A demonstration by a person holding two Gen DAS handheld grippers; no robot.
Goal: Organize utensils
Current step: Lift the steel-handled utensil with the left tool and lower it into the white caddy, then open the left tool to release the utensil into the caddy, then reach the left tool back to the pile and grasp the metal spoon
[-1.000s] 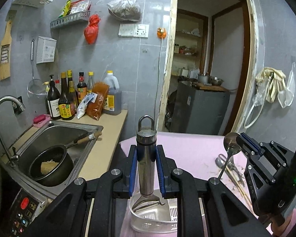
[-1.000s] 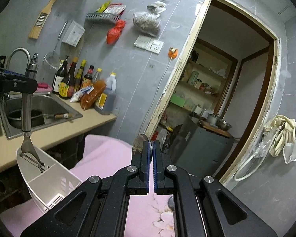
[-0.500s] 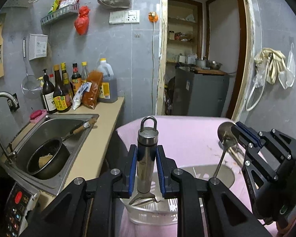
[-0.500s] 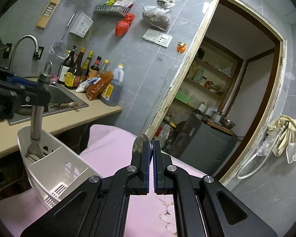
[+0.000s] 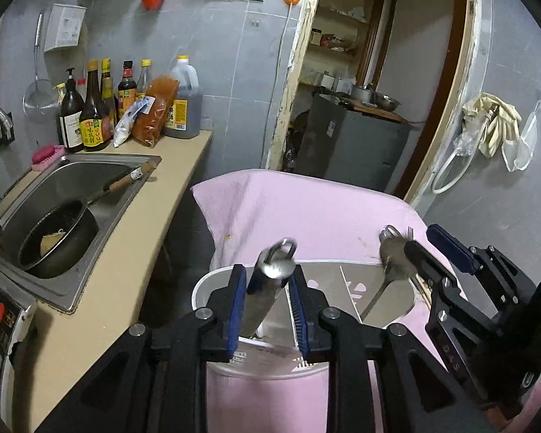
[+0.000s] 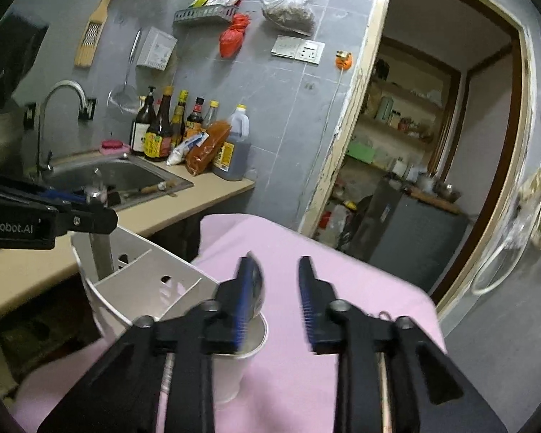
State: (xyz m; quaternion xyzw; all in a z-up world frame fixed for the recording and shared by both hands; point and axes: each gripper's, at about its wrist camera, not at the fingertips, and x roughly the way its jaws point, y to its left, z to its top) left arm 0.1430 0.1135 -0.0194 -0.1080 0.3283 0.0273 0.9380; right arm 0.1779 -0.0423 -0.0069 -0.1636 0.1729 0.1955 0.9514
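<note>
A white divided utensil caddy [image 5: 212,278] [image 6: 101,288] stands on the pink cloth. My left gripper [image 5: 267,274] [image 6: 72,216] hangs over its left end, jaws opening. The steel-handled peeler [image 5: 267,288] [image 6: 102,252] stands between the pads with its head down in the caddy. It leans on the left pad, with a gap to the right pad. My right gripper [image 6: 276,267] [image 5: 431,249] is over the right end, jaws opening wide. The spoon [image 6: 256,281] [image 5: 393,252] rests loose against the left finger, handle down in the caddy.
A fork and another utensil [image 5: 396,232] lie on the pink cloth [image 5: 306,209] behind the caddy. To the left are the beige counter [image 5: 133,252], a sink [image 5: 90,173] holding a dark pan, and sauce bottles [image 5: 90,115]. An open doorway lies behind.
Both grippers have sunk toward the caddy. The peeler's head went down into it and its handle now tilts. Both sets of jaws have parted, and the spoon is no longer pinched.
</note>
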